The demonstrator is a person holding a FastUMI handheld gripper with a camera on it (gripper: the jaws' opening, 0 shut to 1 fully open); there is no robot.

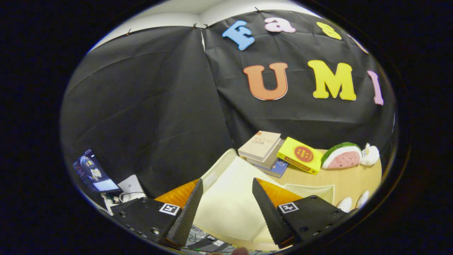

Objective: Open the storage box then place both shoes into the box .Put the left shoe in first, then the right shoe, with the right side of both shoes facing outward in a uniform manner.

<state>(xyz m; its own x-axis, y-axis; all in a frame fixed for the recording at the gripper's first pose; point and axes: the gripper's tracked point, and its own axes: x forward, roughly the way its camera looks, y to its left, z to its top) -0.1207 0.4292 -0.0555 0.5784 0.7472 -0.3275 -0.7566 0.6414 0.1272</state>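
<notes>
My gripper [227, 181] is open, with its two black ribbed fingers [187, 212] spread wide and nothing pressed between them. A cream storage box [219, 166] sits on the wooden table [354, 177], and its broad pale surface fills the gap between and just beyond the fingers. A pale panel of the box [311, 191] shows to the right of the right finger. I cannot tell whether the box is open. Two white shoes [345, 203] lie on the table right of the gripper, mostly cut off, with their toes showing.
Beyond the box are a stack of books: a beige one [260, 145], a yellow one [300, 154] and a blue one [277, 168]. A watermelon-slice plush [341, 156] and a small white plush [370, 154] lie right of them. A screen [92, 171] stands off the table's left side.
</notes>
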